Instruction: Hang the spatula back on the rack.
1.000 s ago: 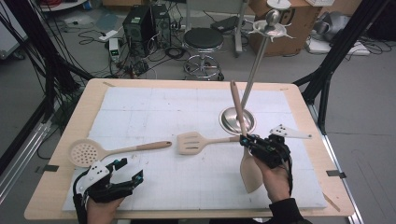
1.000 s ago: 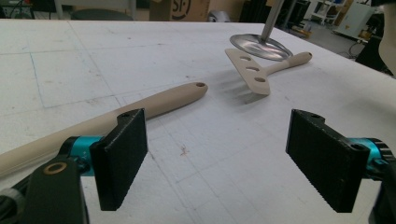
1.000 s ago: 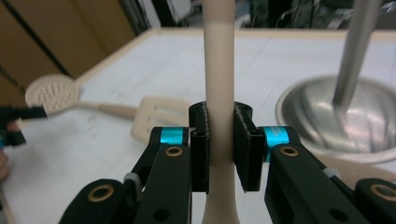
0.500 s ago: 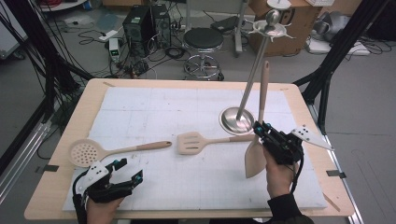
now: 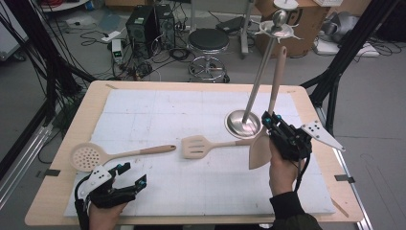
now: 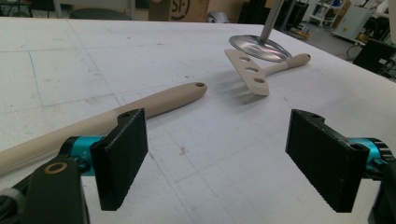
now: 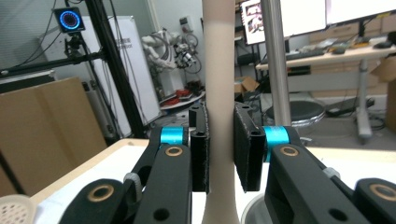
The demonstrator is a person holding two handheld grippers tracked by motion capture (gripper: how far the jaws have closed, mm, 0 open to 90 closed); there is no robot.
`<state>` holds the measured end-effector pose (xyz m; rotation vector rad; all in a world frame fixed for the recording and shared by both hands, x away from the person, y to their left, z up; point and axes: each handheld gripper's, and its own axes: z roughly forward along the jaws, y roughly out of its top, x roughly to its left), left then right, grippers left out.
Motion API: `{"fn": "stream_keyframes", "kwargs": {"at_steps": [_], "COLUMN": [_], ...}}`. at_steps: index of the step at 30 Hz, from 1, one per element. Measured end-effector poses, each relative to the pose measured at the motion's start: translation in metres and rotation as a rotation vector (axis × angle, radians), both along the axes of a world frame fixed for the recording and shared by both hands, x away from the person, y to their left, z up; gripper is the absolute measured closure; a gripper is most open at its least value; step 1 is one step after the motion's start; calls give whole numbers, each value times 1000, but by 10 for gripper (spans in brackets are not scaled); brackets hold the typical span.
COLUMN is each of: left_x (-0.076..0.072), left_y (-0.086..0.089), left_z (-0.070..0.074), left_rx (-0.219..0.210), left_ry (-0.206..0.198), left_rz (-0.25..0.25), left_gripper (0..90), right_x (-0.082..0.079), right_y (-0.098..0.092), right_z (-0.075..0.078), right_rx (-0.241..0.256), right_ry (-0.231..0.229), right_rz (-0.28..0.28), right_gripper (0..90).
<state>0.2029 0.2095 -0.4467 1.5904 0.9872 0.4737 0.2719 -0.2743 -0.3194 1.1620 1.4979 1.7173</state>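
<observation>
We find the right gripper [image 5: 269, 125] clamped on the handle of a beige spatula [image 5: 261, 148], held upright just beside the metal utensil stand [image 5: 243, 122]. The left gripper [image 5: 128, 178] rests spread near the skimmer [image 5: 88, 155]; a slotted turner [image 5: 196, 145] lies mid-table.

Beige spatula [image 5: 266, 125] upright, apparently lifted.

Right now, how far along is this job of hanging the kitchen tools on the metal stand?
Nothing hangs on the stand yet. The right gripper holds a spatula upright beside the pole, handle up near the hooks. The slotted turner and skimmer lie on the table; the left gripper rests open.
</observation>
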Motion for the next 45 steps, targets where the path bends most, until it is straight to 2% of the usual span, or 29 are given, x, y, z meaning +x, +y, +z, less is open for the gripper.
{"fn": "stream_keyframes", "kwargs": {"at_steps": [7, 9, 10, 15, 21, 28, 34, 38, 42, 43, 44, 45], "left_x": [0, -1, -1, 0, 0, 0, 0, 0, 0, 0, 0, 0], "left_y": [0, 0, 0, 0, 0, -1, 0, 0, 0, 0, 0, 0], "left_z": [1, 1, 1, 0, 0, 0, 0, 0, 0, 0, 0, 0], "left_rx": [-2, -2, -2, -5, -4, -6, -11, -8, -10, -8, -9, -9], "left_ry": [-2, -2, -2, -1, -2, -2, -2, -1, -1, 0, -1, -1], "left_rz": [-5, -5, -6, -4, -7, -7, -4, -4, -3, -4, -5, -4], "left_gripper": [215, 215, 215, 215, 215, 215, 215, 215, 215, 215, 215, 215], "right_x": [2, 3, 3, 6, 11, 18, 25, 30, 33, 35, 35, 35], "right_y": [8, 9, 11, 13, 13, 17, 20, 20, 20, 19, 19, 19], "right_z": [10, 11, 13, 16, 15, 12, 8, 7, 6, 5, 5, 5], "right_rx": [-40, -50, -67, -85, -101, -125, -161, -186, -172, -159, -159, -143], "right_ry": [-13, -15, -21, -11, 15, 35, 61, 61, 65, 65, 65, 62], "right_rz": [-28, -45, -75, -100, -137, -150, -168, -180, -159, -150, -150, -143], "right_gripper": [784, 784, 784, 784, 784, 785, 785, 784, 777, 732, 732, 669]}}
